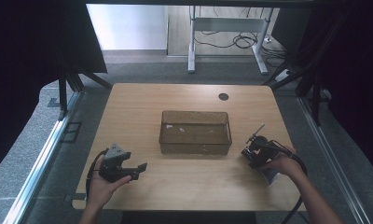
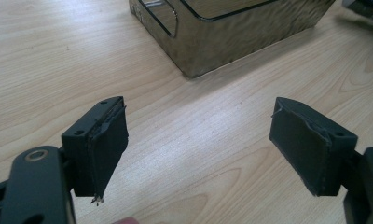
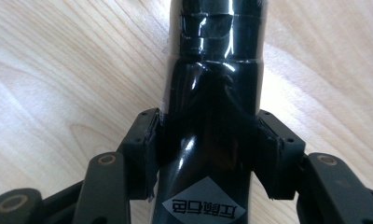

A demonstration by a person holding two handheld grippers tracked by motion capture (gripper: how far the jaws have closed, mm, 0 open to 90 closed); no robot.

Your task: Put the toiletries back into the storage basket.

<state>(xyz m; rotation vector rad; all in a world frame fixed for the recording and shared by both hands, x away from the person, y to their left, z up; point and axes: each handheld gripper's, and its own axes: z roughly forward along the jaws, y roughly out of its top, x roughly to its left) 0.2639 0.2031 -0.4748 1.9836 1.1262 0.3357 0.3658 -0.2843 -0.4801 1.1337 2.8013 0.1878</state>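
Observation:
A clear brownish plastic bin [image 1: 195,145] stands in the middle of the wooden table [image 1: 184,186]. My left gripper [image 1: 139,171] is held low at the front left, open, with nothing between its jaws. In the left gripper view it [image 2: 198,144] points toward a corner of the bin [image 2: 236,37]. My right gripper [image 1: 252,151] is at the front right, beside the bin's right end. In the right gripper view it [image 3: 212,149] is shut on a glossy black bottle [image 3: 212,93] with a diamond label and film around its neck.
A round black cable hole [image 1: 223,96] sits near the table's far edge. Beyond the table stands a white desk frame [image 1: 191,46] with cables on the floor. Dark curtains and metal rails [image 1: 40,163] flank both sides.

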